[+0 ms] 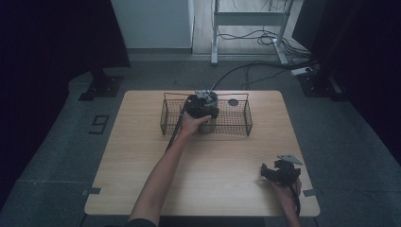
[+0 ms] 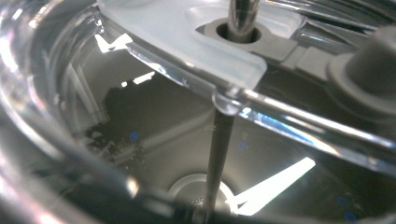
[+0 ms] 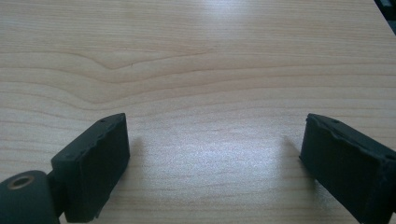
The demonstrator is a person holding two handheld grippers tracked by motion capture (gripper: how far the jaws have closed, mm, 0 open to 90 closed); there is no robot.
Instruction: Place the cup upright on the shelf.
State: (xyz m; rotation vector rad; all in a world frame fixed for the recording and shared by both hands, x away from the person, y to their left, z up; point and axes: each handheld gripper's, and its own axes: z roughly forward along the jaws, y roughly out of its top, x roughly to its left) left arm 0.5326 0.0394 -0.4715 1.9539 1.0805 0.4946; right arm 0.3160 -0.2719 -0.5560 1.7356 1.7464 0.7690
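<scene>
Item: clear lidded container (image 2: 140, 140), inside wire basket (image 1: 246, 120) at table's (image 1: 142, 165) far side. Left gripper (image 1: 202, 106) on it; jaw state cannot be told. Right gripper (image 3: 215, 163) wide, idle near right. Risk: slick plastic slipping, basket tipping.

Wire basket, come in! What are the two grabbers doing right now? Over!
Left gripper down in the wire basket, right up against a clear container; grip unclear. Right gripper open, empty, over the table. Nothing in the way.
</scene>
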